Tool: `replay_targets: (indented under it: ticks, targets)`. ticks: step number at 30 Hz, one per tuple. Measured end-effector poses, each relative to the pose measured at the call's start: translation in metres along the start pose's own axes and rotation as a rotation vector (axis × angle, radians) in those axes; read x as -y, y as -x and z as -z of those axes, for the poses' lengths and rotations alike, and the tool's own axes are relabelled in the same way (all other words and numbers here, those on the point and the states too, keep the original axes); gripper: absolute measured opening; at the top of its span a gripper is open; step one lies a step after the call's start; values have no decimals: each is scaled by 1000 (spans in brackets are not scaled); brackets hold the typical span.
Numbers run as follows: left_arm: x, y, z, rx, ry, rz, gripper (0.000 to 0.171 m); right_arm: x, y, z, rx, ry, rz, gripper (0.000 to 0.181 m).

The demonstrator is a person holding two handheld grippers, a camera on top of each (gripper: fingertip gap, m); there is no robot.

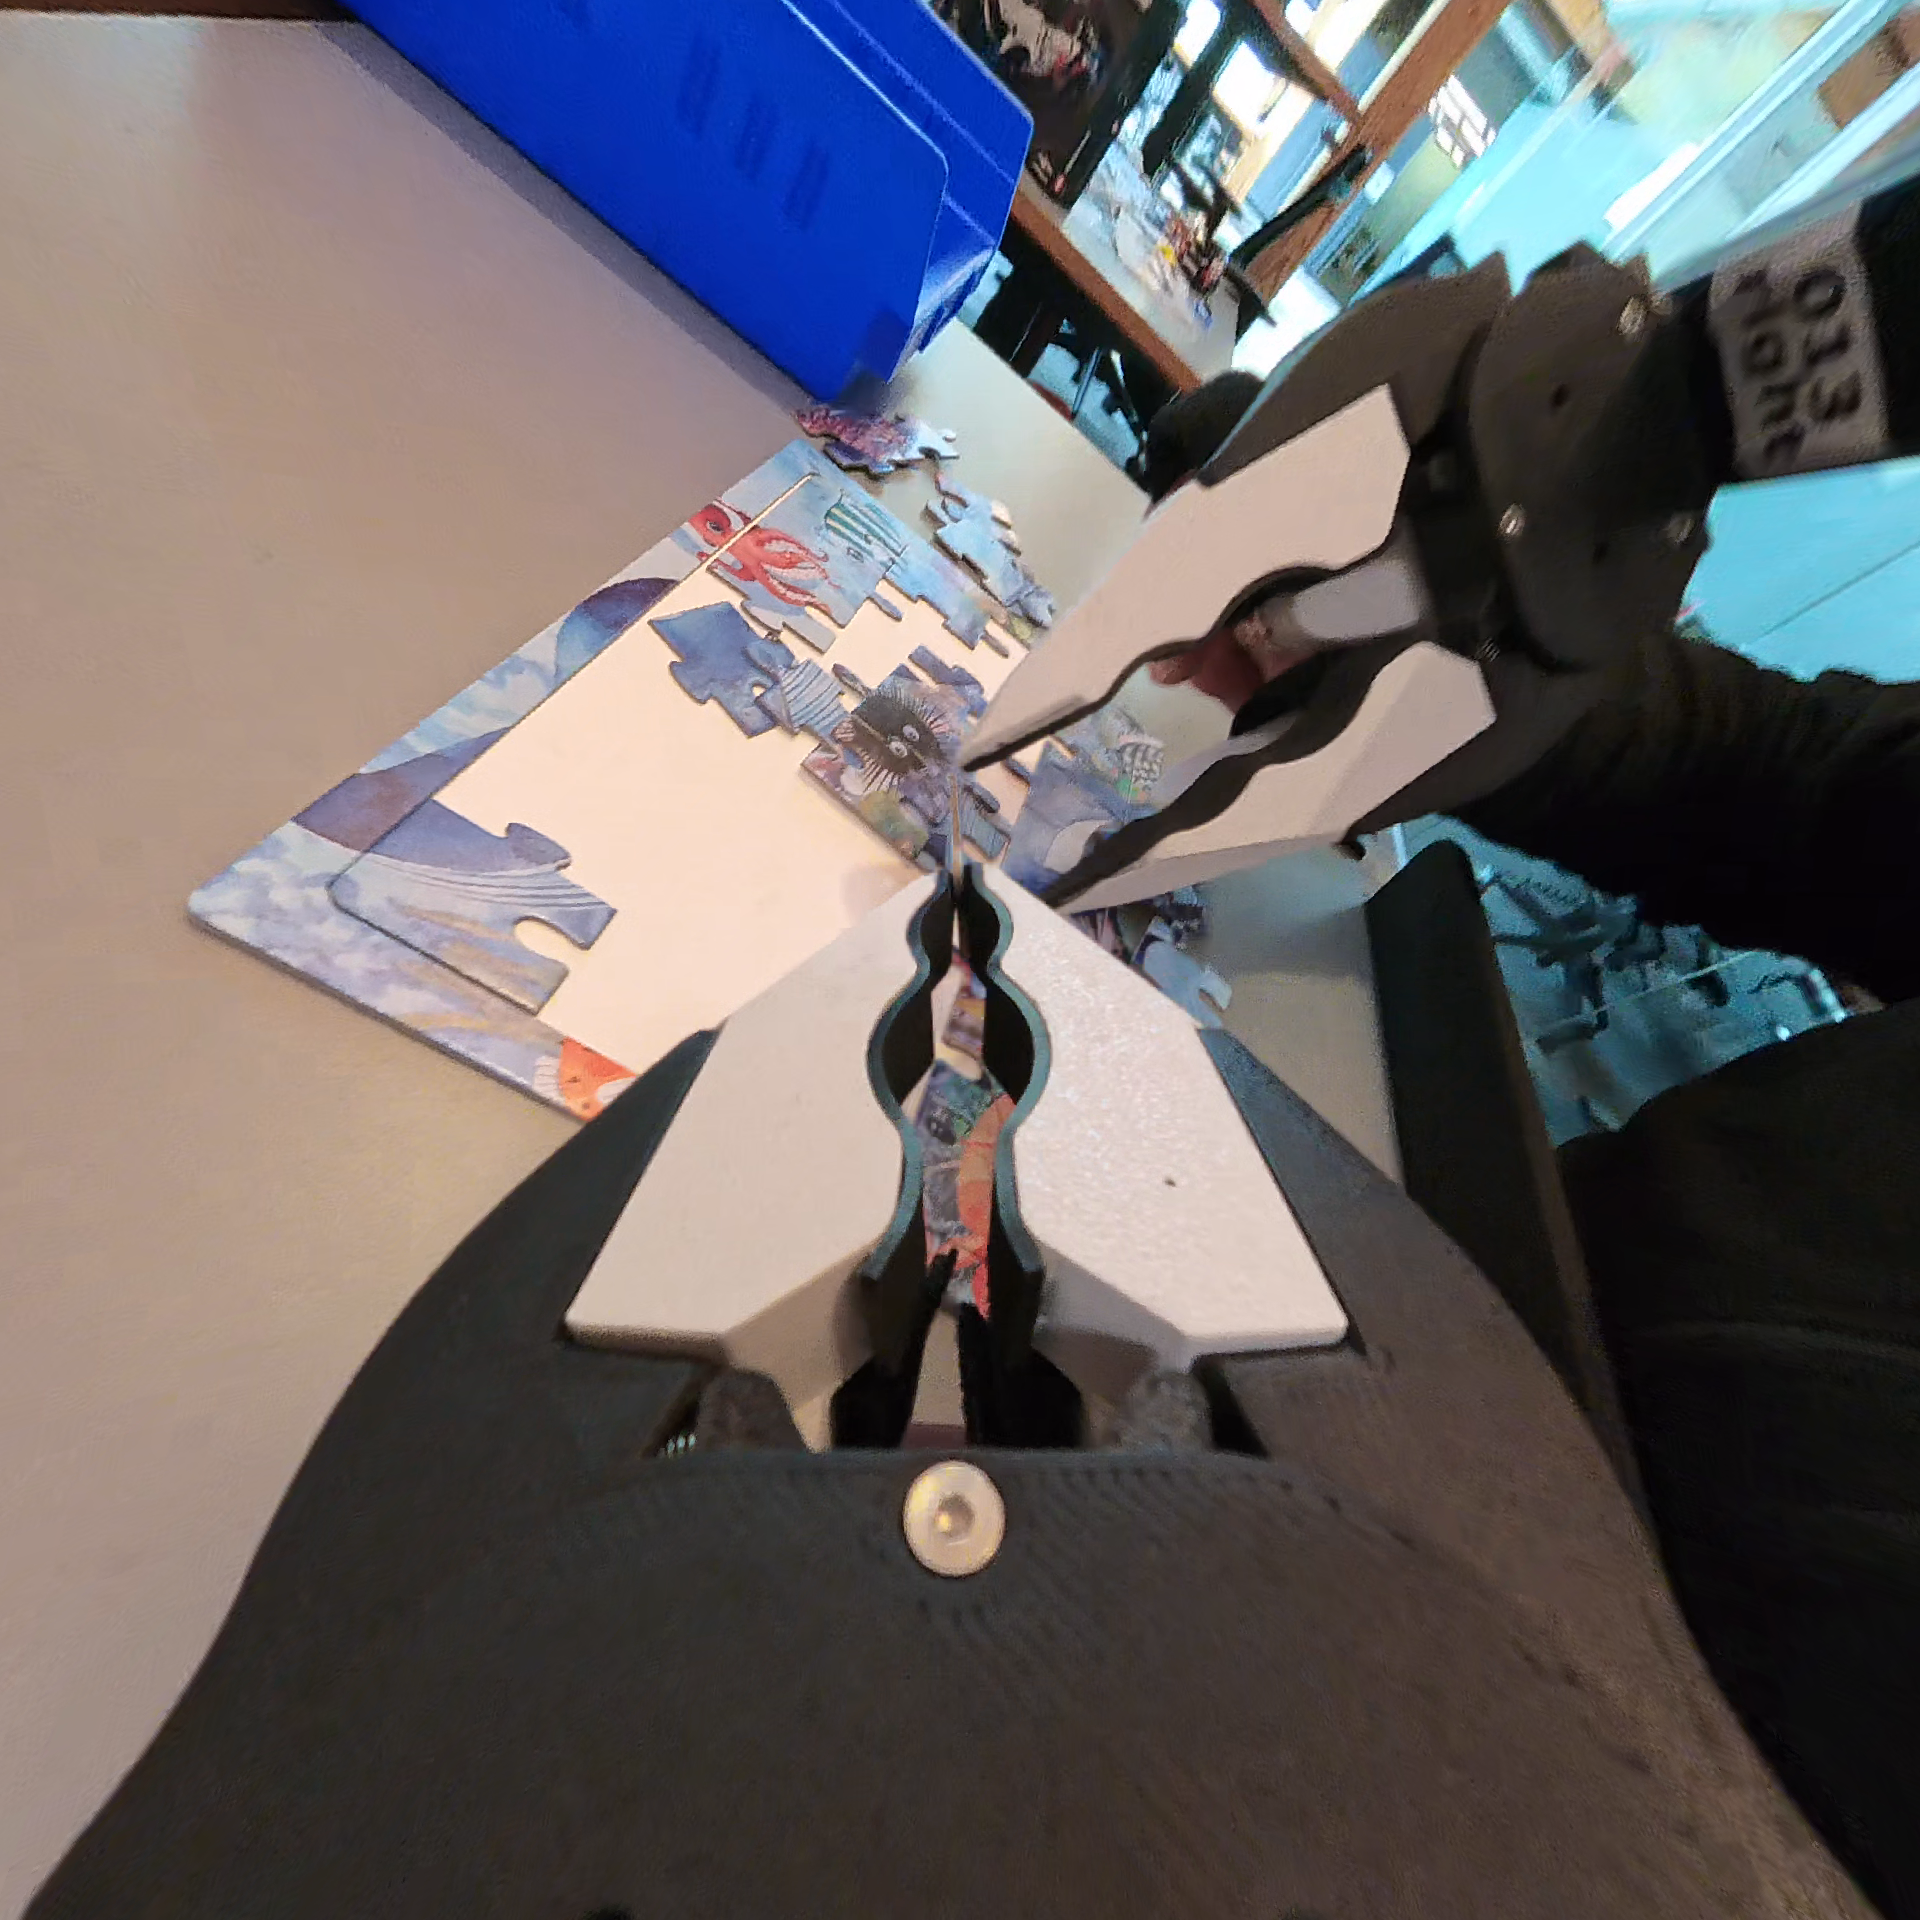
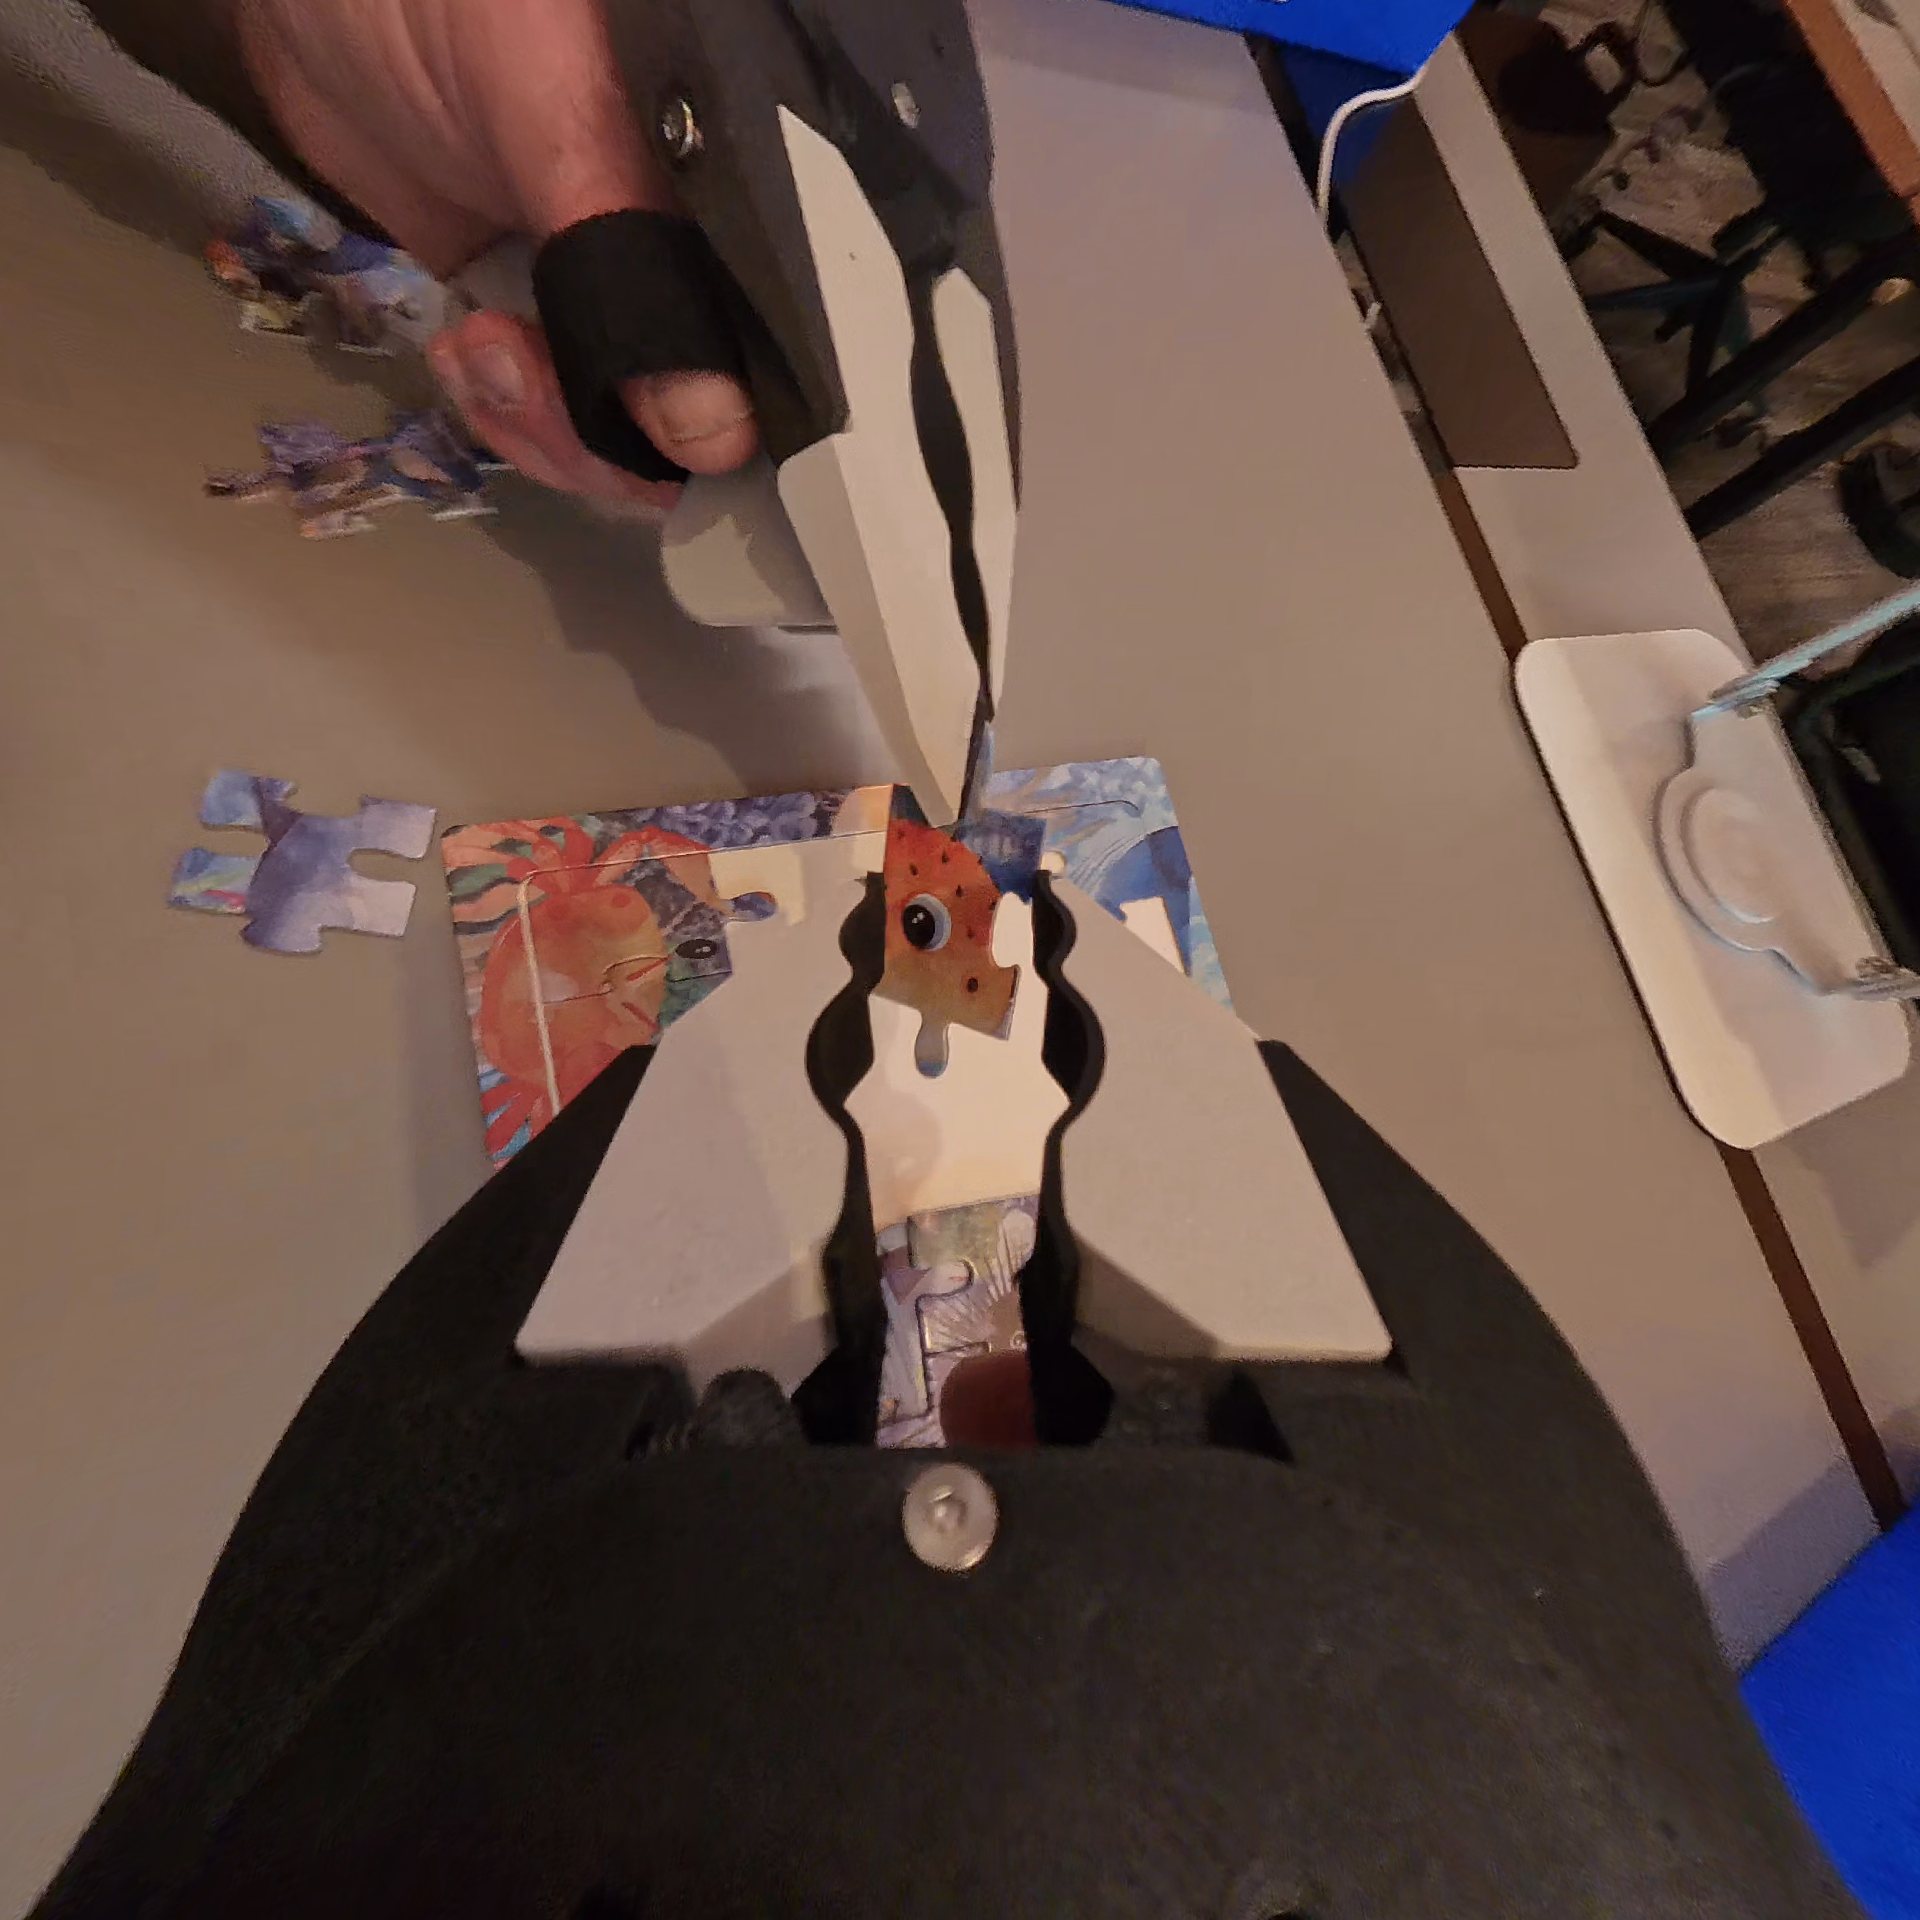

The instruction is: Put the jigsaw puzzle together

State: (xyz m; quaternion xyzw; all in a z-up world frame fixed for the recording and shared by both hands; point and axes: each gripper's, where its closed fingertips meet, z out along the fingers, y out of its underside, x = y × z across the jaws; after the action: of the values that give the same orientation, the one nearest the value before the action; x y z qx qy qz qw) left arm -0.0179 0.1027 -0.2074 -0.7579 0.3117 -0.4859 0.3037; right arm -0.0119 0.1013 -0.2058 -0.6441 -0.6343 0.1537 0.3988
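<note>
left gripper (image 2: 971, 764) pinches orange fish piece (image 2: 951, 930) by its top edge | right gripper (image 2: 951, 894) open, holding nothing | piece thin, light, bendy: grip edge | hangs over puzzle tray (image 2: 1143, 810) middle

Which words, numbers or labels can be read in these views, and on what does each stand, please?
White label on the body of the right gripper: dark print, legible, but I do not quote writing from pictures.
Blue bin: raised marks on its side, too blurred to read.
Elsewhere: nothing readable.
</note>
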Motion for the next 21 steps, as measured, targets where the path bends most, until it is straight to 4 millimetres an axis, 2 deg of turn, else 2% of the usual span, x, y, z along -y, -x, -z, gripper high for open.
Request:
replay_targets:
  ticks: [2, 4, 6, 8, 12, 14, 16, 19, 21]
  targets:
    - [1, 0, 5, -12, 36, -33, 0, 3, 1, 6, 44, 0, 5, 33]
    - [-5, -2, 8, -30, 143, -107, 0, 2, 5, 9, 98, 43, 54, 39]
    - [-9, 1, 11, -18, 244, -205, 0, 5, 2, 11, 97, 50, 111, 38]
    - [-8, -1, 11, -4, 303, -296, 0, 8, 0, 8, 123, 69, 86, 30]
    - [-9, -10, 11, -3, 417, -460, 0, 11, 8, -4, 294, 47, -64, 13]
    - [-10, -4, 11, 24, 459, -507, 0, 11, 10, -9, 360, 28, -128, 1]
    - [-9, 1, 12, 25, 472, -503, 0, 11, 10, -13, 401, 19, -199, 0]
    - [1, 19, 13, 86, 429, -477, 9, 10, 0, -18, 452, -23, -398, 0]
    - [3, 37, 18, 157, 415, -464, 6, 4, -11, -26, 474, -54, -546, 0]
